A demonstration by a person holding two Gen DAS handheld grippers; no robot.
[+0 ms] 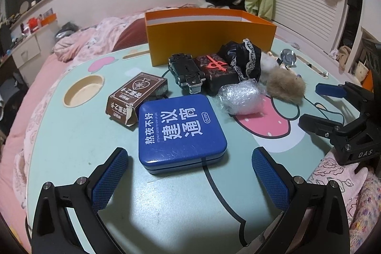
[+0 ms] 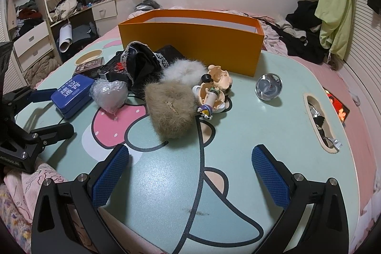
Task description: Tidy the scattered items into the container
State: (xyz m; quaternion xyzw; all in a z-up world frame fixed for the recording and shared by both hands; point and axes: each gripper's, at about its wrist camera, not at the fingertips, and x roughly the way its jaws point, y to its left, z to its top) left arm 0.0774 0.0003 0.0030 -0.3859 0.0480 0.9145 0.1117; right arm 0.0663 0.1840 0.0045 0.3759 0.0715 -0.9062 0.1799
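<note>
Your left gripper [image 1: 190, 179] has its blue pads spread wide and empty, and the blue tin [image 1: 181, 132] lies flat on the table [image 1: 71, 142] just ahead of them, centred in the gap. That is the relation to work from: the tin is nearly square, so no long axis helps you, and it looks almost as broad as the opening. The orange box [image 1: 209, 42], open-topped, stands beyond the tin at the table's far edge, with the brown card box [image 1: 137, 97], a black toy car [image 1: 187, 73], a dark patterned box [image 1: 218, 70] and a bubble-wrapped bundle [image 1: 240, 98] between the two.

Your right gripper [image 2: 190, 176] is also spread and empty; nearest it is the tan fur pouch [image 2: 170, 108], on the near side of the orange box. Behind the pouch, a figurine [image 2: 212, 94] is too tangled to read, and the orange box's inside is hidden in both views.
</note>
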